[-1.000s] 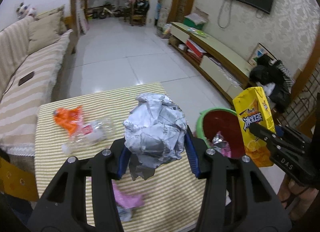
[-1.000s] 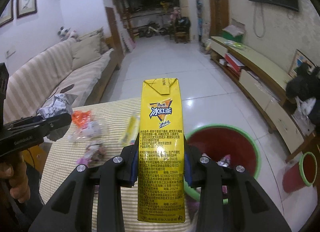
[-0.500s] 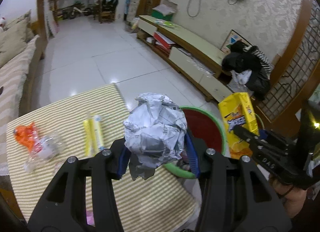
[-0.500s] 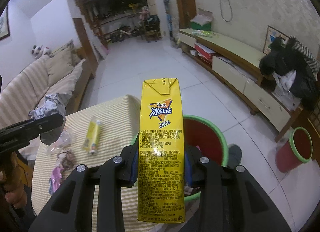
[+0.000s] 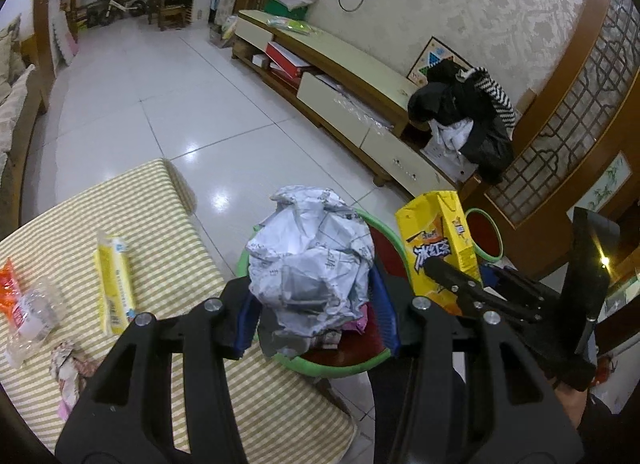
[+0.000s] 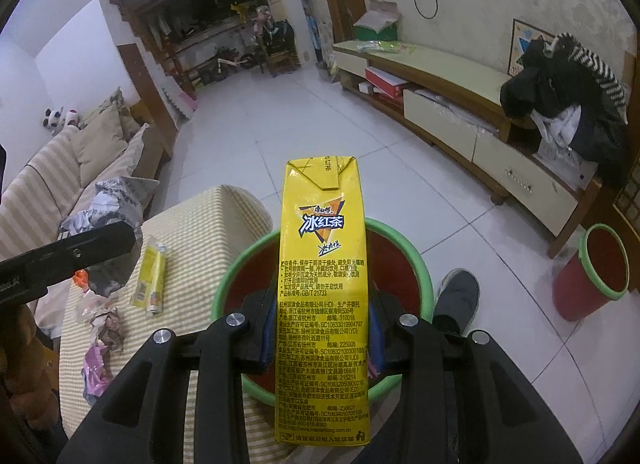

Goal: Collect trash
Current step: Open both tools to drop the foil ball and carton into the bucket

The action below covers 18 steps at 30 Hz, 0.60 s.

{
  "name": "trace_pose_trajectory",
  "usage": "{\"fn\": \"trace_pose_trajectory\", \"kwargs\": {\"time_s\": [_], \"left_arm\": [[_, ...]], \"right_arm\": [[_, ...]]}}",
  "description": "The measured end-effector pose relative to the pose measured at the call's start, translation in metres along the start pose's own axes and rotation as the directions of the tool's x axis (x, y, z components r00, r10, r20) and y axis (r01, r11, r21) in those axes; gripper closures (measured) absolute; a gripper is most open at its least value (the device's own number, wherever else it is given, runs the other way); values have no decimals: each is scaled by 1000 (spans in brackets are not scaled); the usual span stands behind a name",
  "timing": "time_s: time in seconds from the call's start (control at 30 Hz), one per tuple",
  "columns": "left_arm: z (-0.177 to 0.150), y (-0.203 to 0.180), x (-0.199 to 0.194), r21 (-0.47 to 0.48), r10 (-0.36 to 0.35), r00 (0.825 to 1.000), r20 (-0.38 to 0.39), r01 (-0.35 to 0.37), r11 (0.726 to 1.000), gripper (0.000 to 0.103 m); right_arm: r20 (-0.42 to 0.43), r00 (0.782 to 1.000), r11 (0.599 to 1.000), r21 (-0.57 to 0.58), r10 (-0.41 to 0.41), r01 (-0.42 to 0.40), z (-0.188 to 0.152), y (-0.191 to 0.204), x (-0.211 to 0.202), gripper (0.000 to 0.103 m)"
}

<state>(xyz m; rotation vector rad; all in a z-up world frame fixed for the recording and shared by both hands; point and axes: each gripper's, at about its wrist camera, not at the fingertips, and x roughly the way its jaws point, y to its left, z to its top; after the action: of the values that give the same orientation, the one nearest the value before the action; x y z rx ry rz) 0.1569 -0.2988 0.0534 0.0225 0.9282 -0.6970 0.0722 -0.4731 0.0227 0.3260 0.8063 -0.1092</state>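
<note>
Yellow tea carton, long axis upright, clamped in my right gripper over green-rimmed red bin; only left view shows left gripper pinching crumpled grey paper wad.

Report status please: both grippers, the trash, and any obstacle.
Left gripper shut on crumpled paper. Right gripper shut on yellow carton. Both over green-rimmed bin. Nothing in the way.
</note>
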Motion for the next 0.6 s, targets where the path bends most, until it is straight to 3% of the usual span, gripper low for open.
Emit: {"fn": "trace_pose_trajectory", "kwargs": {"time_s": [0.6], "left_arm": [[-3, -6, 52, -11, -48, 995, -85, 48, 999, 56]], "right_arm": [[-61, 998, 1000, 30, -6, 8, -4, -22, 36, 69]]}}
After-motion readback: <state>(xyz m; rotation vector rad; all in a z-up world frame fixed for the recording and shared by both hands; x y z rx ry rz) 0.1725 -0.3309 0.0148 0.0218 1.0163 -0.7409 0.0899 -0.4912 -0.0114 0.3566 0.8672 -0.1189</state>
